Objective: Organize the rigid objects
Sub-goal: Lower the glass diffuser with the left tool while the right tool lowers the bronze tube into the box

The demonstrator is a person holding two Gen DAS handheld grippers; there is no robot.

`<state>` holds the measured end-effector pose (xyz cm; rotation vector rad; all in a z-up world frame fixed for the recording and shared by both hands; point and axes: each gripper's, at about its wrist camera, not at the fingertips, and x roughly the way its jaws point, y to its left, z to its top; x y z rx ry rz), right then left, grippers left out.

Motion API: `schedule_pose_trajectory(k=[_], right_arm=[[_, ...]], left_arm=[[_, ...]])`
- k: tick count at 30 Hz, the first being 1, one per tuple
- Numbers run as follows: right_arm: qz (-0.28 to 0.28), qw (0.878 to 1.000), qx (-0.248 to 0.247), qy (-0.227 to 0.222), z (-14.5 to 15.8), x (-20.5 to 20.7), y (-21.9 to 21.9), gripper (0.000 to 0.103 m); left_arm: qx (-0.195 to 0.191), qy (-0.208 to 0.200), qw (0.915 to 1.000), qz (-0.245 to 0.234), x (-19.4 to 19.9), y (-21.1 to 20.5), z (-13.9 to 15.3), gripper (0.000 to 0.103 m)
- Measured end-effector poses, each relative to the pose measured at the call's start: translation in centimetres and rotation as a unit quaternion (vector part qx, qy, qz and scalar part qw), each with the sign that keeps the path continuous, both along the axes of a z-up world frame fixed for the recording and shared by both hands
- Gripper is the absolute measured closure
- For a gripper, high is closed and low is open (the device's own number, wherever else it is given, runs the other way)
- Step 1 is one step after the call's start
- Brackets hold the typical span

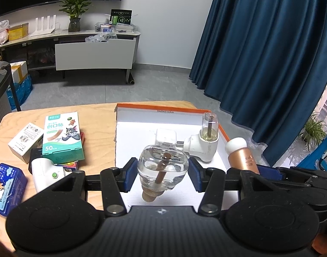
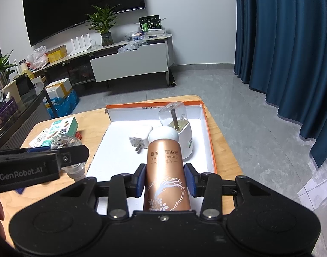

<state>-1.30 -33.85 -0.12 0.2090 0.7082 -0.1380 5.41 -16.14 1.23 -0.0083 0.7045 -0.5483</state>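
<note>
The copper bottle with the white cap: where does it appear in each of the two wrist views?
Left wrist view: the copper bottle is at the right, beside the orange-rimmed box.
Right wrist view: bottom centre, between the fingers of the right gripper, cap pointing away.
Shared landmark: the white plug-in vaporizer inside the orange-rimmed box.

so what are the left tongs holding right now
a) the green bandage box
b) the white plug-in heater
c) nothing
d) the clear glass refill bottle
d: the left tongs are shut on the clear glass refill bottle, their blue pads pressed against its two sides above the white tray.
</note>
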Motion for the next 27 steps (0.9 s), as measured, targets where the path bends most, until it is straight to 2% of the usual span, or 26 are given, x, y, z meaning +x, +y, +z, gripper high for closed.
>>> schedule_pose_trajectory(k=[27], right_arm=[[-0.001, 1.000, 0.001, 0.011, -1.00, 0.89, 0.29, 0.055]], left_arm=[[0.001, 0.006, 1.0000, 0.000, 0.27, -0.30, -0.50, 0.051]])
